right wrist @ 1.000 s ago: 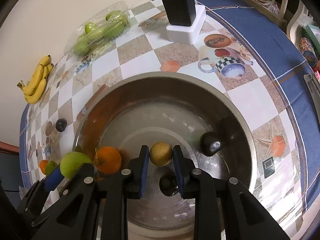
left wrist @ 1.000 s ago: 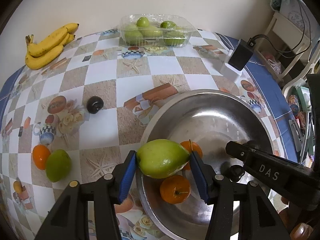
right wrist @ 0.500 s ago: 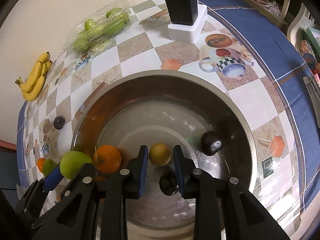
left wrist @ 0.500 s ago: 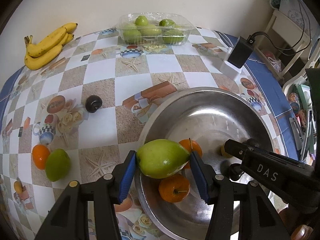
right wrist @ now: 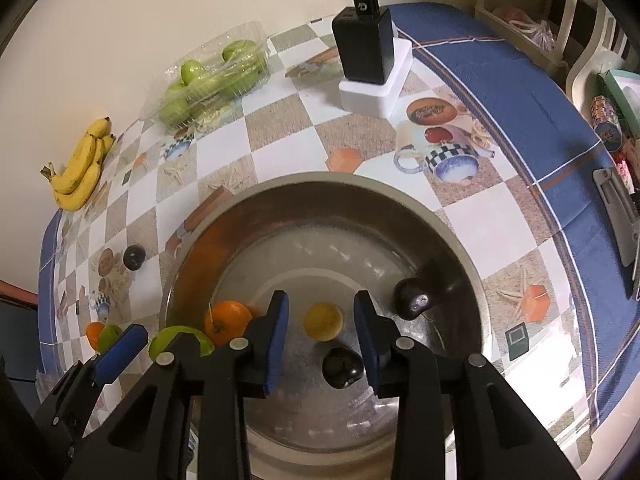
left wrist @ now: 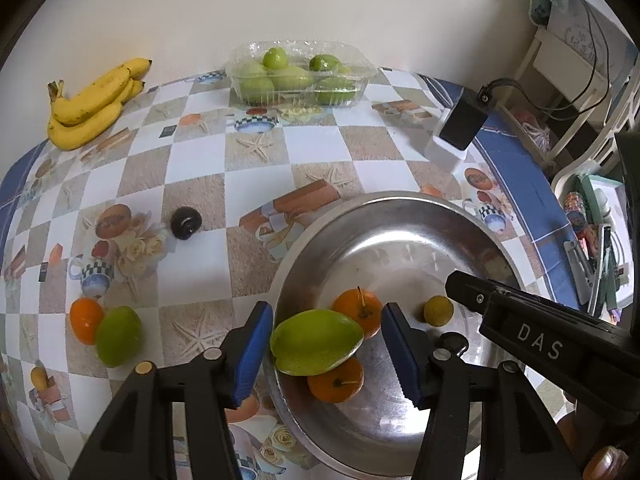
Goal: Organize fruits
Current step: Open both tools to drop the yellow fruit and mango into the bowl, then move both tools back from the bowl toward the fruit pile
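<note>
Currently the large green pear-shaped fruit sits between the blue pads of the left tongs, over the near-left rim of the round stainless-steel bowl, its long axis running pad to pad and tilted slightly. A gap shows at each pad, wider on the right; the jaws are opening, so I judge the fruit released, resting on the 2 oranges: 1 stemmed orange behind it, 1 orange beneath its near edge.

Small yellow round fruit lies on the bowl floor just ahead of the right tongs, centred between the pads but touching neither. Those jaws are also opening. 2 dark glossy fruits lie close by in the bowl: 1 by the right pad, 1 further right against the wall.

Relation for the next move: remaining loose fruit lies to the left of the bowl on the checkered tabletop, nearer the left hand: an orange touching a green fruit, and a dark fruit further back. Bunch of yellow bananas and clear plastic punnet of green fruit stand along the wall, well apart.

Versus 1 second ago: the right tongs were pinched on the yellow fruit, now spread clear of it. The left pads touched the green fruit, now stand off it. Fruit positions otherwise unchanged.
</note>
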